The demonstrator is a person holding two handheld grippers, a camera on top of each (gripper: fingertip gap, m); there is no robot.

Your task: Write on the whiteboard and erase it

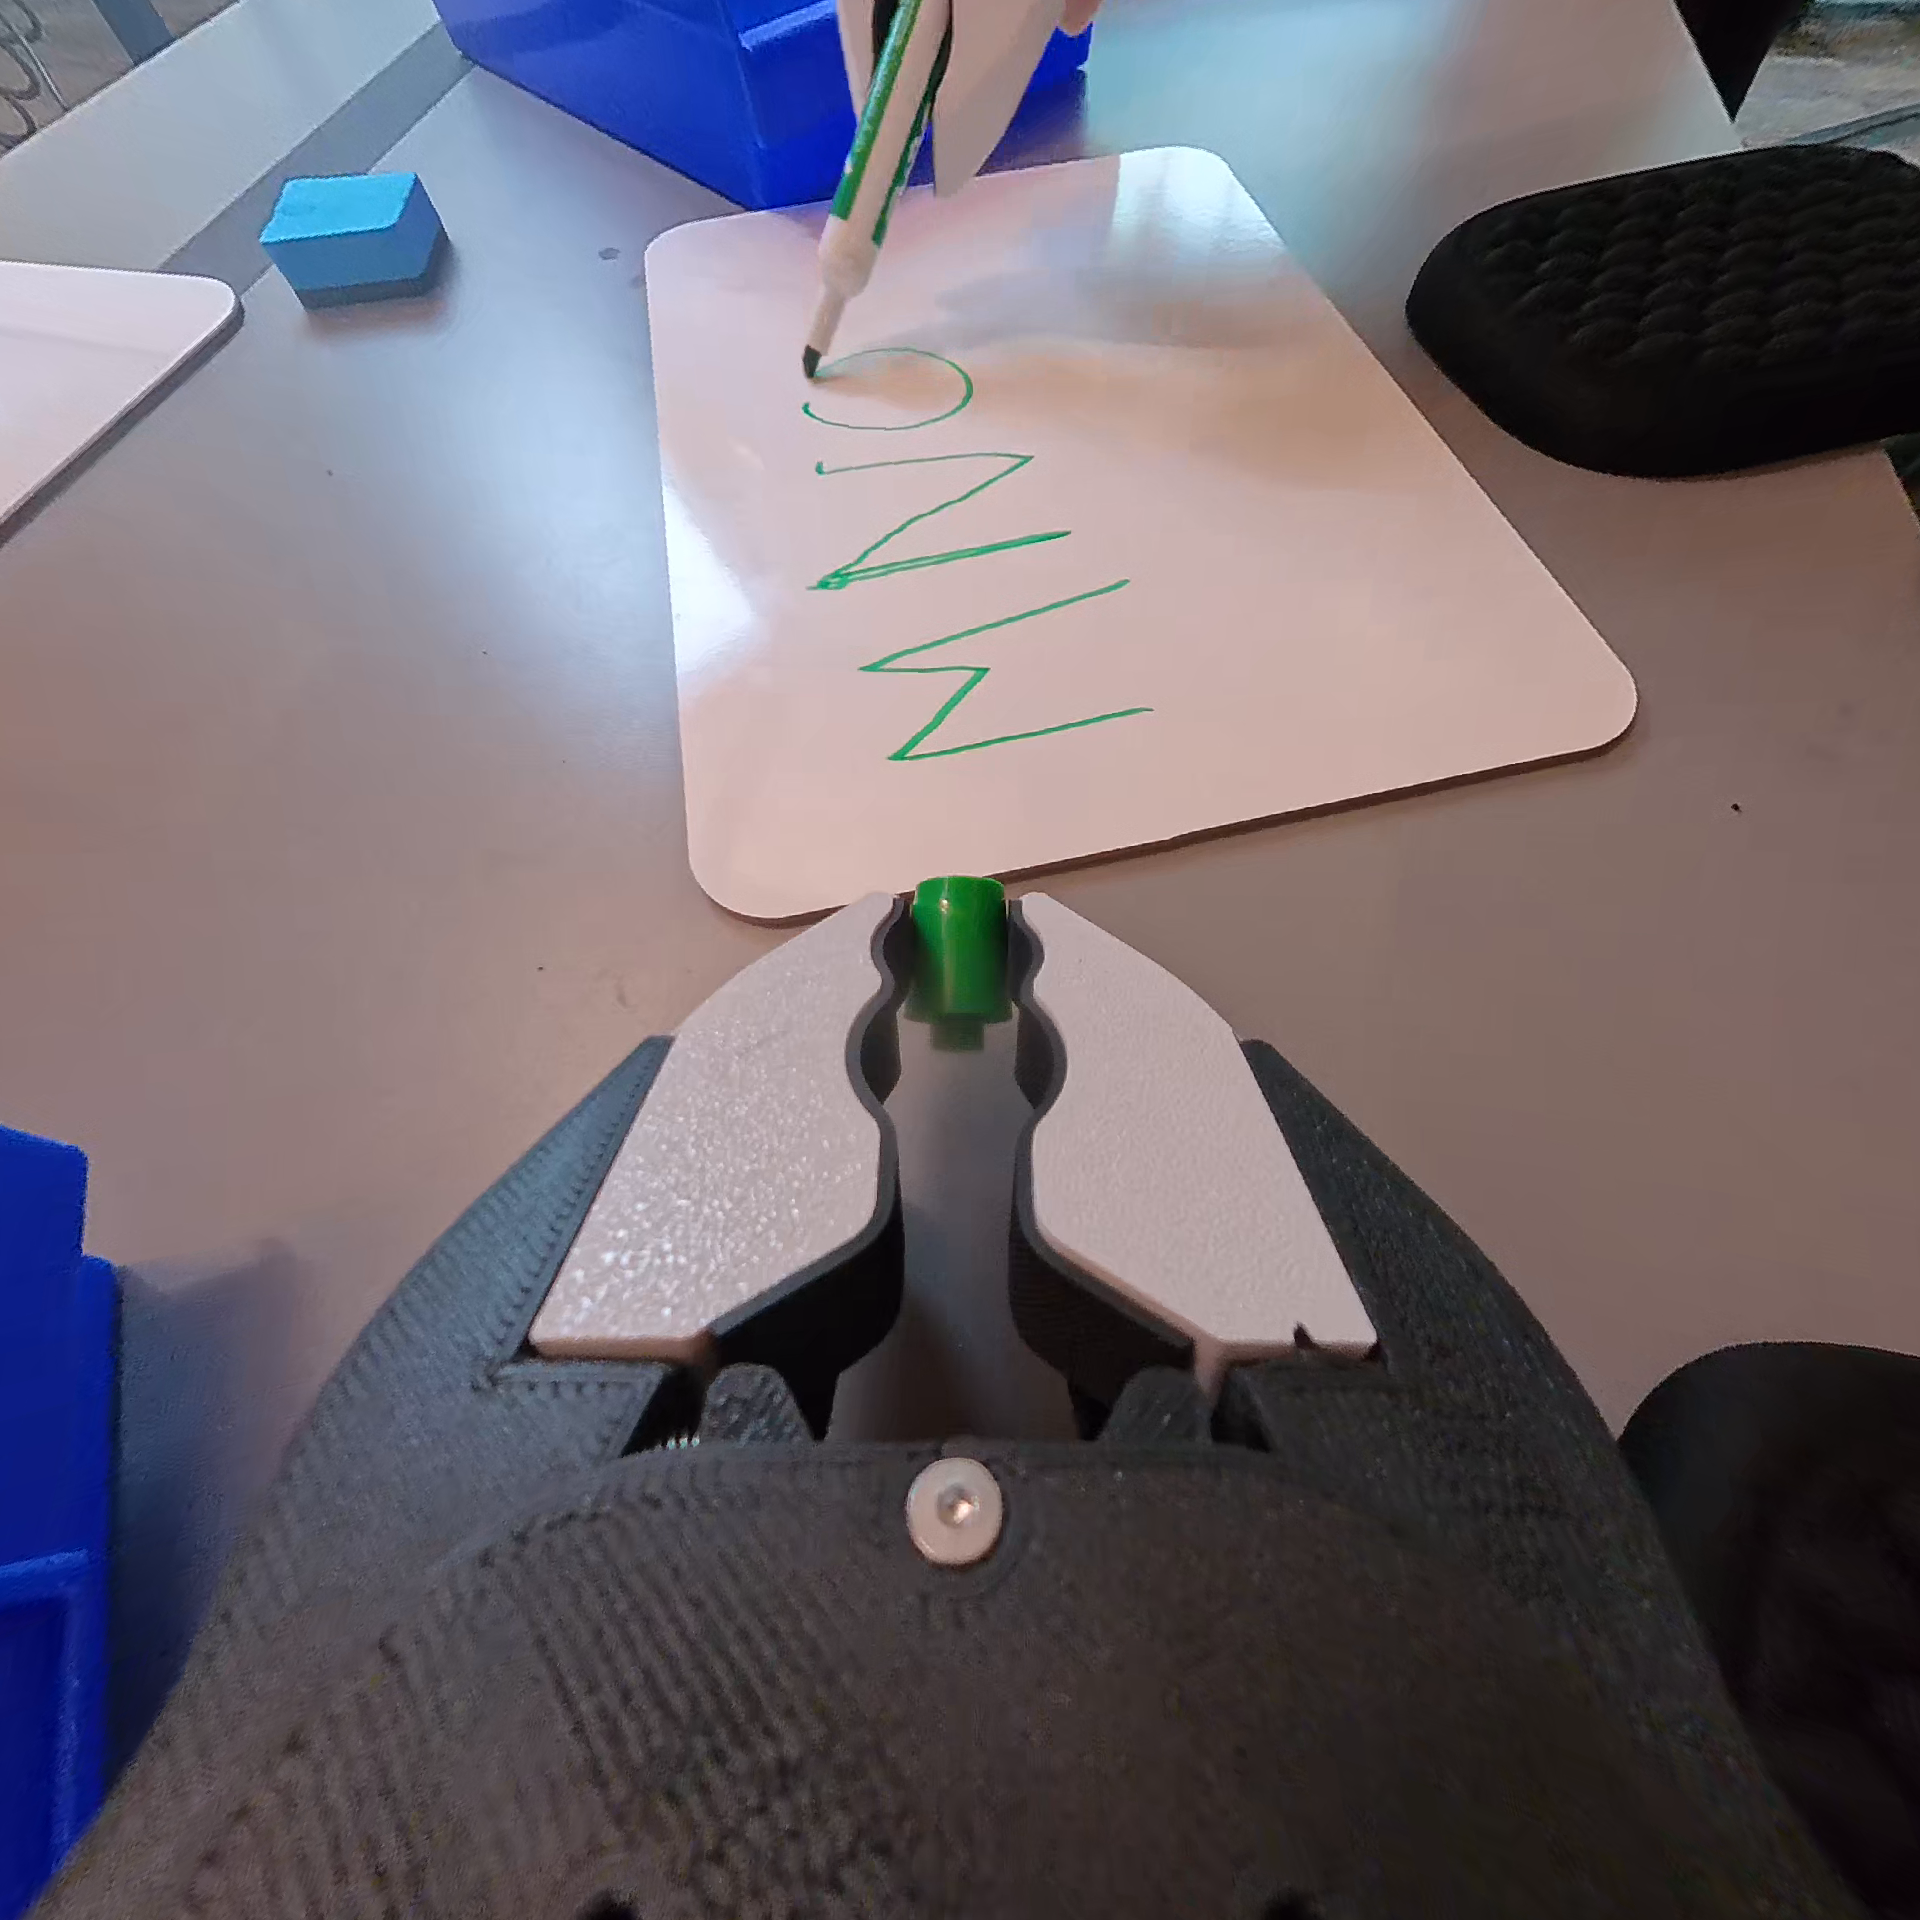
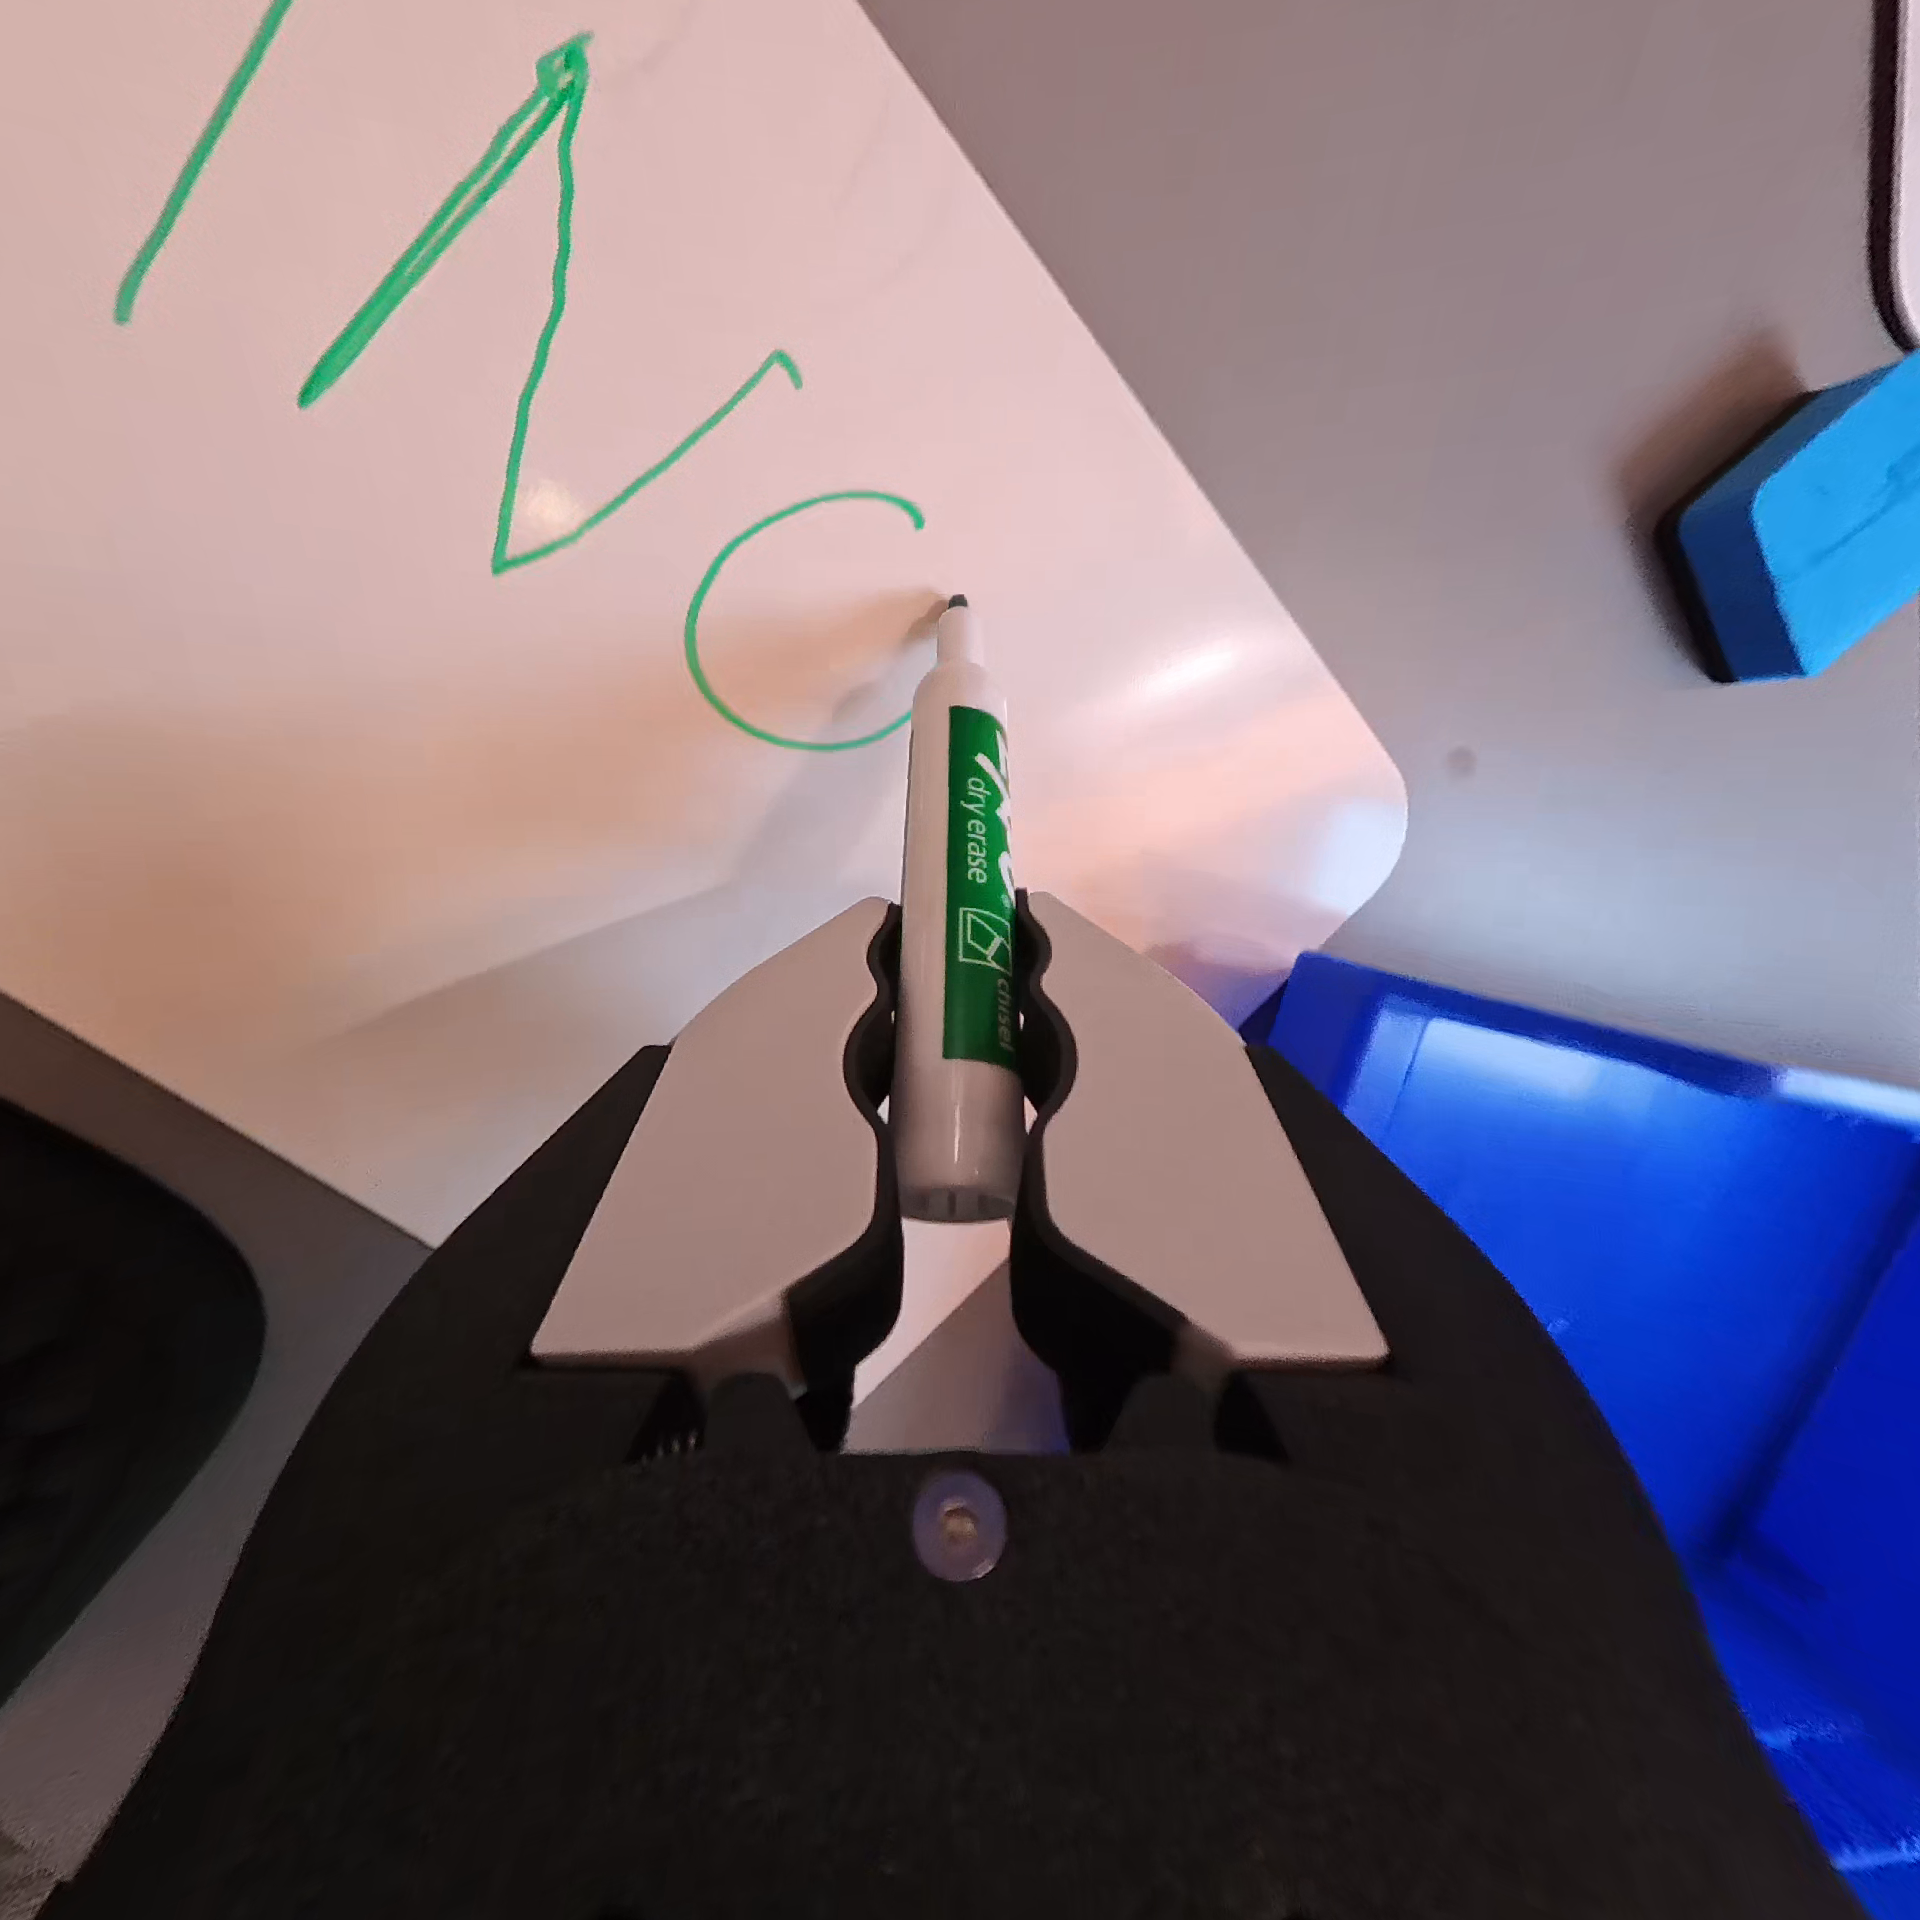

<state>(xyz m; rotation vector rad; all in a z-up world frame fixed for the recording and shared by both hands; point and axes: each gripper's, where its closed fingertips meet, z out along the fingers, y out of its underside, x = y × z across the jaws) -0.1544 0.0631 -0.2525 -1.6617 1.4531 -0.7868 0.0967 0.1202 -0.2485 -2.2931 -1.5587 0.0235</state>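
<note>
Writing is under way: the right tool [image 2: 956, 914] clamps the green dry-erase marker [image 2: 954, 914], tip on the whiteboard [image 2: 1195, 582], closing a round stroke, while the left tool [image 1: 958, 914] pinches the green cap [image 1: 956, 951]; recapping and fetching the blue eraser [image 1: 353, 237] likely follow.

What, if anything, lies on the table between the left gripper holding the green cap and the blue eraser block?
Nothing visible: bare grey table separates the left gripper from the blue foam eraser block.

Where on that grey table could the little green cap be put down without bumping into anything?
Bare grey table lies left of the written-on whiteboard, below the blue foam eraser, and in front of the board's near edge by the left gripper holding the green cap. It is crowded at the far end: blue plastic bin, black pad.
</note>
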